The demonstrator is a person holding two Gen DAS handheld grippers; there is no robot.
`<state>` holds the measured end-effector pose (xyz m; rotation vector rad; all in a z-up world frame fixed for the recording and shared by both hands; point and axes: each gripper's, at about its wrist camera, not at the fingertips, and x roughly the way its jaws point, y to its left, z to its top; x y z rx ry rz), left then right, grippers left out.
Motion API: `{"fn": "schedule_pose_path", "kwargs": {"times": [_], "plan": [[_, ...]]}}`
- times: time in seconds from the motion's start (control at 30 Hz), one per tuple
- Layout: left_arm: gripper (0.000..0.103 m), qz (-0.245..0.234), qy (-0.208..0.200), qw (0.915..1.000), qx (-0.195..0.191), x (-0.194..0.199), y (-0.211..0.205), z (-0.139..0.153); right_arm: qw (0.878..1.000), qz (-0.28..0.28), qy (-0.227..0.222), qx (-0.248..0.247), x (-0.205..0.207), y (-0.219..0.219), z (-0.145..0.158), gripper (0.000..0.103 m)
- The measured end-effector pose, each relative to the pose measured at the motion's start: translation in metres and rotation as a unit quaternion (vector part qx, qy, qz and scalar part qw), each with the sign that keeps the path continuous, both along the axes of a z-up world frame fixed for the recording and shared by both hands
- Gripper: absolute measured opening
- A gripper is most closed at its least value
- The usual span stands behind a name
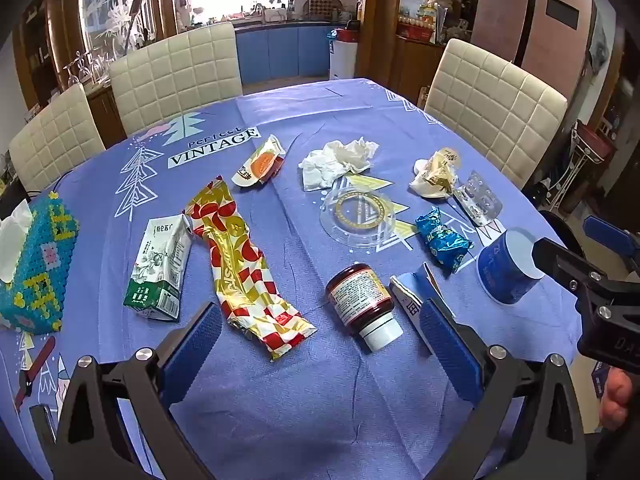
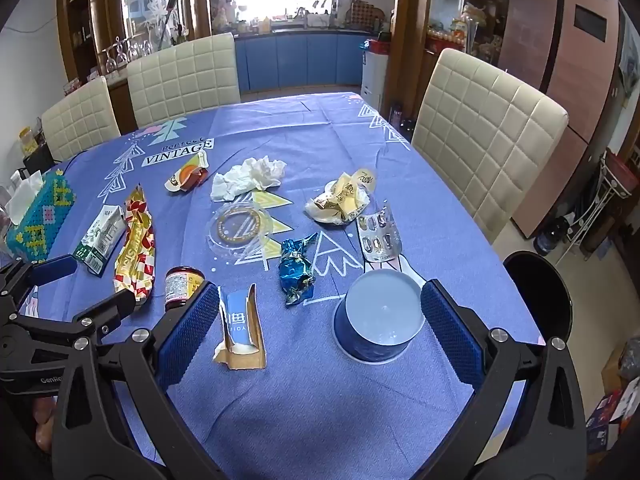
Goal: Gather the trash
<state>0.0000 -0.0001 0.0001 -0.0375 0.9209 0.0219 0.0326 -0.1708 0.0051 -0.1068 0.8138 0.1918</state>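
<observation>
A tabletop covered by a blue-violet printed cloth [image 1: 320,128] carries scattered trash. The left gripper [image 1: 320,332] hangs above the near edge with its blue-padded jaws spread wide and nothing between them; ahead of it lie a crumpled red, white and gold checked foil wrapper [image 1: 244,268] and a dark red glass jar with a white cap [image 1: 362,304] lying on its side, neither touched by the pads. Just left of the wrapper lies a flattened green and white milk carton [image 1: 160,268], and at the left edge sits a beaded turquoise tissue box [image 1: 36,264]. The right gripper [image 2: 320,332] is likewise wide open and empty, hovering over the near right corner; an upturned blue paper cup with a pale base [image 2: 378,320] stands just inside its right pad, and a torn blue and brown cardboard piece [image 2: 242,328] lies just beside its left pad. Further in toward the middle lie a crumpled blue foil wrapper [image 2: 296,272], a clear round plastic lid with a gold ring [image 2: 240,230], a silver blister pack [image 2: 378,236] near the right edge, a cream and gold wrapper bundle [image 2: 340,200], a crumpled white tissue [image 2: 248,178] and a small orange and white sachet [image 2: 188,176] beside the printed word VINTAGE. Cream quilted chairs [image 2: 488,140] stand around the far and right edges.
</observation>
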Motion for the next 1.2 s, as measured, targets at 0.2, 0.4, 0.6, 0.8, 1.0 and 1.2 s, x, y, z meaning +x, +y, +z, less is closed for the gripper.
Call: {"fn": "schedule_pose_path", "kwargs": {"times": [0.2, 0.4, 0.6, 0.8, 1.0, 1.2], "plan": [[0.097, 0.000, -0.001, 1.0000, 0.002, -0.0001, -0.0001, 0.0000, 1.000, 0.000, 0.000, 0.001, -0.0001, -0.0005, 0.0007, 0.100], [0.097, 0.002, -0.002, 1.0000, 0.004, -0.0009, -0.0003, 0.0038, 1.000, 0.000, -0.001, -0.001, -0.0014, 0.0009, 0.0016, 0.100], [0.097, 0.003, -0.005, 1.0000, 0.005, -0.0026, 0.0004, 0.0051, 1.000, 0.000, -0.001, 0.001, -0.0016, 0.0012, 0.0022, 0.100], [0.097, 0.002, -0.005, 1.0000, 0.006, 0.0002, 0.0004, 0.0047, 1.000, -0.001, -0.001, 0.001, -0.0013, 0.0009, 0.0017, 0.100], [0.097, 0.000, -0.005, 0.9999, 0.009, -0.0004, -0.0001, 0.0045, 1.000, -0.003, 0.002, 0.004, 0.0002, -0.0043, 0.0033, 0.100], [0.097, 0.000, -0.005, 0.9999, 0.009, -0.0010, -0.0007, 0.0041, 1.000, -0.004, 0.002, 0.002, 0.0002, -0.0043, 0.0027, 0.100]]}}
